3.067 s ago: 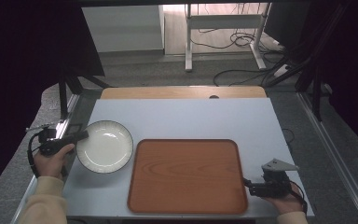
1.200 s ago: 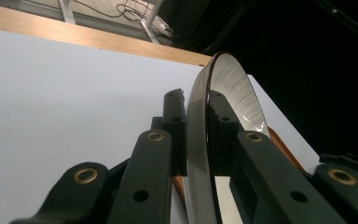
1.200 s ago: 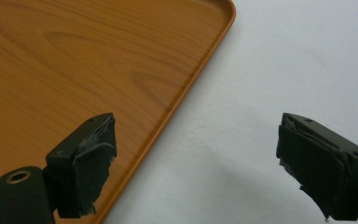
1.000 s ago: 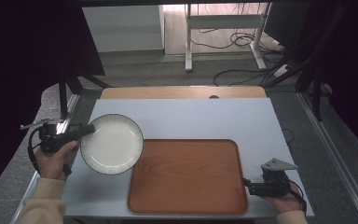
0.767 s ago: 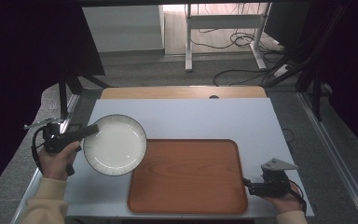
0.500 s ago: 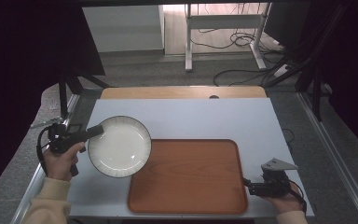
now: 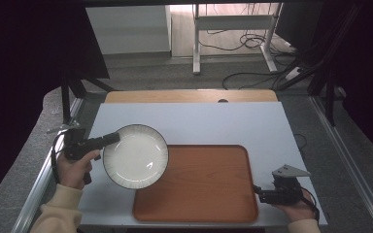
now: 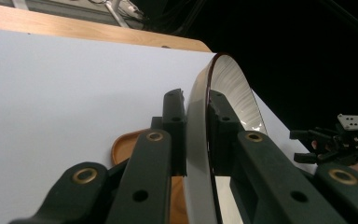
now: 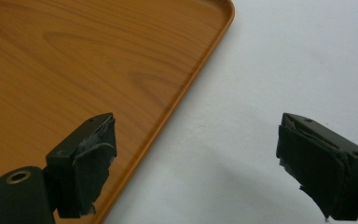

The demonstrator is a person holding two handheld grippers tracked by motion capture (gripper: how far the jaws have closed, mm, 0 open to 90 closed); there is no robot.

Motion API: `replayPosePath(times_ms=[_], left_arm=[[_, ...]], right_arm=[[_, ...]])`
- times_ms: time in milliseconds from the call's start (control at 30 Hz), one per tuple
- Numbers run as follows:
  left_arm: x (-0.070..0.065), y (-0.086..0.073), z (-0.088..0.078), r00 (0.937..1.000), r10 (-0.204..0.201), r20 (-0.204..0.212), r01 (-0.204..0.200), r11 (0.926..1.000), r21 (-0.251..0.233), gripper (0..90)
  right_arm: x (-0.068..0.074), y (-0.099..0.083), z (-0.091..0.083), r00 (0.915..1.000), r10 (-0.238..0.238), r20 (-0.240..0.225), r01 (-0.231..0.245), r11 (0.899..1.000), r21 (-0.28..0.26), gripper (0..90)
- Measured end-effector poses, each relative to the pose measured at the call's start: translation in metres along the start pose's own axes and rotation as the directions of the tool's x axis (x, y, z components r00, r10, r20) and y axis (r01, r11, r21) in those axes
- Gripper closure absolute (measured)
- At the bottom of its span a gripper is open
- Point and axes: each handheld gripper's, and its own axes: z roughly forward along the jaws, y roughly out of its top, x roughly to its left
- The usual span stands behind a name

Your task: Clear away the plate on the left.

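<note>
claw (image 8: 196,135) clamped on plate (image 8: 233,88) rim

One plate (image 7: 135,156) left of centre, one tray (image 7: 196,183) at lower middle, two grippers (image 7: 111,140) (image 7: 258,192), one table (image 7: 213,121).

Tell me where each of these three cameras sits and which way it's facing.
High view: above the near side, looking forward and down on the table; both forearms enter below.
Left gripper view: rides the left gripper, looking along jaws clamped on the plate rim.
Right gripper view: rides the right gripper, angled down at the tray edge, jaws wide.
All three share the tray.
</note>
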Motion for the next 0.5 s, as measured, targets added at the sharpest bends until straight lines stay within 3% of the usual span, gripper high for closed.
replayPosePath(times_ms=[500], left_arm=[[-0.019,-0.004,0.03,0.9987,0.018,0.047,-0.02,0.9989,0.043,80.5]], right_arm=[[-0.001,0.0,-0.001,1.0,0.005,0.0,-0.005,1.0,-0.005,12.4]])
